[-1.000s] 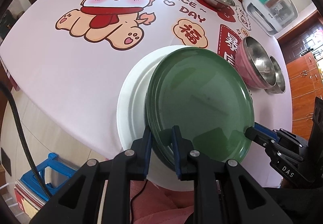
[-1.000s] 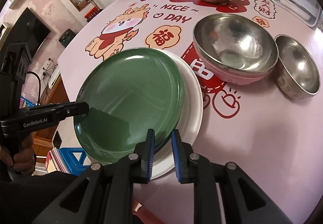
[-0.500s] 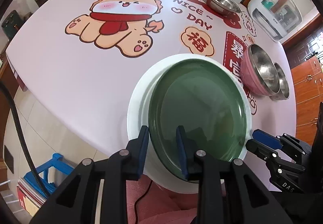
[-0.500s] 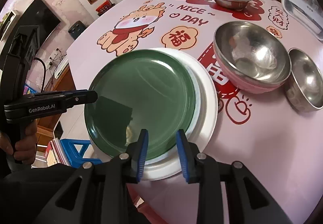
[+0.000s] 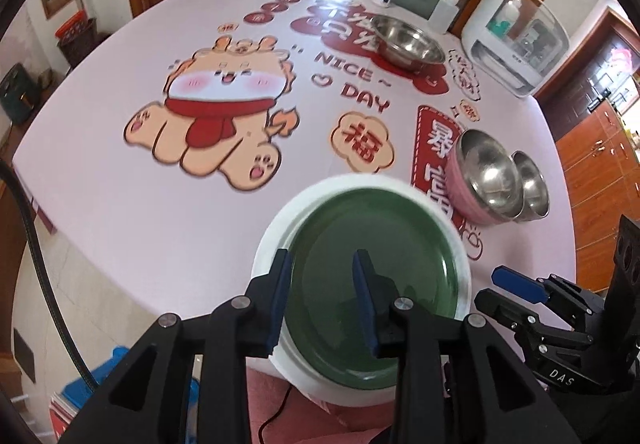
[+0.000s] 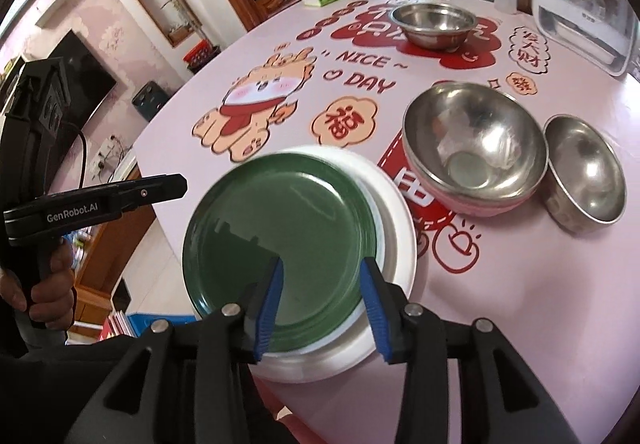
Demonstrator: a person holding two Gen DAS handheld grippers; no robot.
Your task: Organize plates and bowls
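While both grippers hover with jaws opening and nothing between them, the green plate [image 6: 280, 240] lies stacked on a white plate [image 6: 400, 240] overhanging the table's [image 5: 120, 203] near edge. Bare tablecloth lies left; "NICE DAY" is printed beyond, "GenRobot.AI" on the left gripper [image 6: 176, 187], "DAS" on the right gripper [image 5: 504, 290].

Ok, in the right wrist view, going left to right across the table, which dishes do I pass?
Round green plate stacked on a white plate → large steel bowl nested in a pink bowl → smaller steel bowl. The shallow steel bowl at the back sits above these, so I leave it out.
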